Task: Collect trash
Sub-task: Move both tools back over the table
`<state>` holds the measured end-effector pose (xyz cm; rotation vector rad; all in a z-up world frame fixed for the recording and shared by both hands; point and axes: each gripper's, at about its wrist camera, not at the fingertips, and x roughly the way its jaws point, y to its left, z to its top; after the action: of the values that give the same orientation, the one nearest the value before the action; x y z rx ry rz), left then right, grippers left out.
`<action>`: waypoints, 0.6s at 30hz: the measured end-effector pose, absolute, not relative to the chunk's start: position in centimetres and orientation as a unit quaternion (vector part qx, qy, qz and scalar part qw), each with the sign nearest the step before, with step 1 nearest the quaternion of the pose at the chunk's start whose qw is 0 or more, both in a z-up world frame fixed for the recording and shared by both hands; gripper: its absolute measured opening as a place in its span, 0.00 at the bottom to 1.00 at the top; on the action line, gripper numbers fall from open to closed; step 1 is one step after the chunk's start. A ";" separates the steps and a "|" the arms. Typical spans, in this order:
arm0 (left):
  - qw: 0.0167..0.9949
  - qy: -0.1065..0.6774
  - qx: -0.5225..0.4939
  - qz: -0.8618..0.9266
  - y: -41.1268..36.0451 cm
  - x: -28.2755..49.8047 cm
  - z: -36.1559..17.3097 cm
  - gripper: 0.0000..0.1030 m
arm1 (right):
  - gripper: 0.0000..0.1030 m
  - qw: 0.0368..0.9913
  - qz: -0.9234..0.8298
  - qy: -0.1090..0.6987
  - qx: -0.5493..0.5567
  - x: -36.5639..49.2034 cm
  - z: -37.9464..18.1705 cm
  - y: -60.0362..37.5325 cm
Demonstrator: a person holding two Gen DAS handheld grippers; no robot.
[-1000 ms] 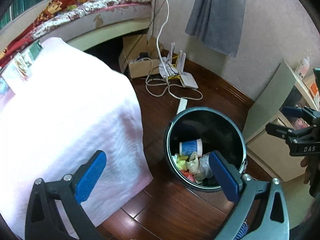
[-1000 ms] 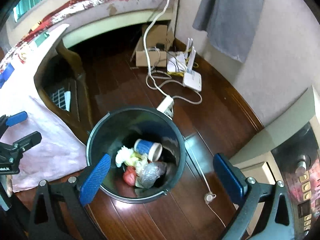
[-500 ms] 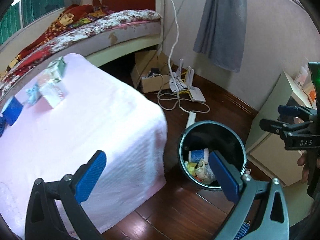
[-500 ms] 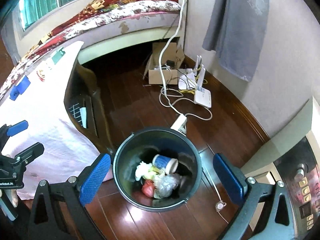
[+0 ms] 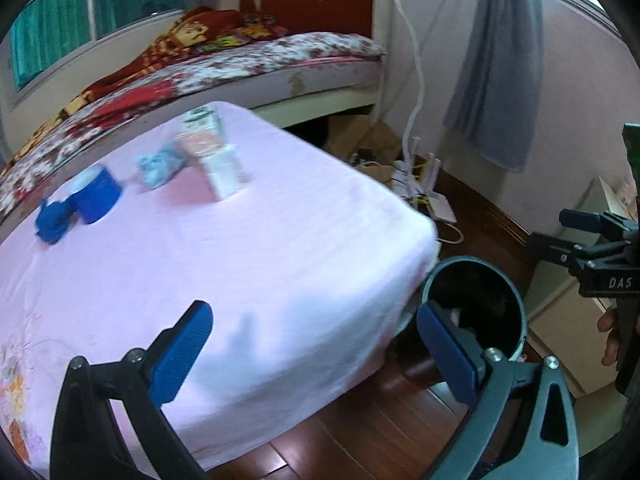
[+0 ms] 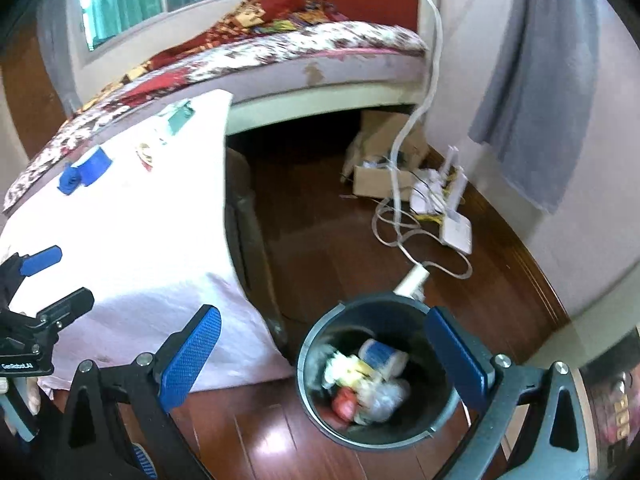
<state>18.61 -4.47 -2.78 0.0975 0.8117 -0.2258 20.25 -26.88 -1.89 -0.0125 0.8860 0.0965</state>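
Observation:
A dark round bin (image 6: 320, 412) stands on the wood floor beside the pink-clothed table (image 5: 260, 248); it also shows in the left wrist view (image 5: 516, 304). It holds a blue-and-white cup (image 6: 382, 354) and crumpled wrappers. On the table lie a blue cup (image 5: 96, 192), a blue crumpled scrap (image 5: 52, 220), a light-blue wad (image 5: 160, 166) and white cartons (image 5: 224, 168). My left gripper (image 5: 316, 352) is open and empty over the table's near corner. My right gripper (image 6: 324, 356) is open and empty above the bin.
A bed (image 5: 240, 60) runs along the back. A cardboard box (image 6: 384, 172), a router (image 6: 456, 228) and white cables (image 6: 400, 236) lie on the floor by the wall. A grey cloth (image 5: 496, 80) hangs on the wall. A cabinet (image 5: 568, 308) stands at right.
Both grippers have lifted and swung left, away from the bin. The table top with its litter has come into the left wrist view. Both stay open.

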 end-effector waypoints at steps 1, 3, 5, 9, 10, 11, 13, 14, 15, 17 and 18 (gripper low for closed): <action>0.912 0.394 0.045 -0.103 -3.7 18.6 -2.8 0.99 | 1.00 0.903 0.052 0.426 -0.008 20.6 -1.8 -26.2; 0.914 0.395 0.039 -0.090 -1.9 18.7 -2.9 1.00 | 1.00 0.904 0.066 0.421 -0.013 21.3 -1.7 -24.4; 0.915 0.394 0.035 -0.078 -0.3 18.9 -2.9 0.99 | 1.00 0.905 0.077 0.418 -0.016 22.0 -1.7 -22.9; 0.920 0.388 0.019 -0.049 3.0 18.9 -3.0 0.99 | 1.00 0.911 0.102 0.401 -0.012 23.2 -1.5 -19.7; 0.921 0.386 0.014 -0.042 3.7 18.9 -3.0 0.99 | 1.00 0.911 0.107 0.399 -0.011 23.5 -1.4 -19.1; 0.922 0.385 0.007 -0.035 4.7 19.0 -3.1 0.99 | 1.00 0.910 0.113 0.400 -0.010 23.8 -1.4 -18.5; 0.924 0.382 -0.001 -0.019 6.5 19.1 -3.2 0.96 | 1.00 0.909 0.118 0.399 -0.013 24.6 -1.0 -17.0; 0.924 0.381 -0.003 -0.012 7.3 19.2 -3.2 0.95 | 1.00 0.908 0.121 0.400 -0.013 25.0 -0.8 -16.3; 0.925 0.381 -0.004 -0.008 7.8 19.4 -3.2 0.92 | 1.00 0.909 0.124 0.398 -0.012 25.4 -0.6 -15.5; 0.925 0.380 -0.008 0.003 9.3 20.1 -3.2 0.87 | 1.00 0.912 0.136 0.388 -0.015 26.0 -0.2 -14.0; 0.925 0.380 -0.010 0.006 9.9 20.4 -3.1 0.86 | 1.00 0.912 0.142 0.384 -0.021 26.6 -0.1 -12.8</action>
<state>20.42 9.88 -3.15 -0.0197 0.7787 0.0120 26.56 -12.84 -0.08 -0.0429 0.7915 0.2922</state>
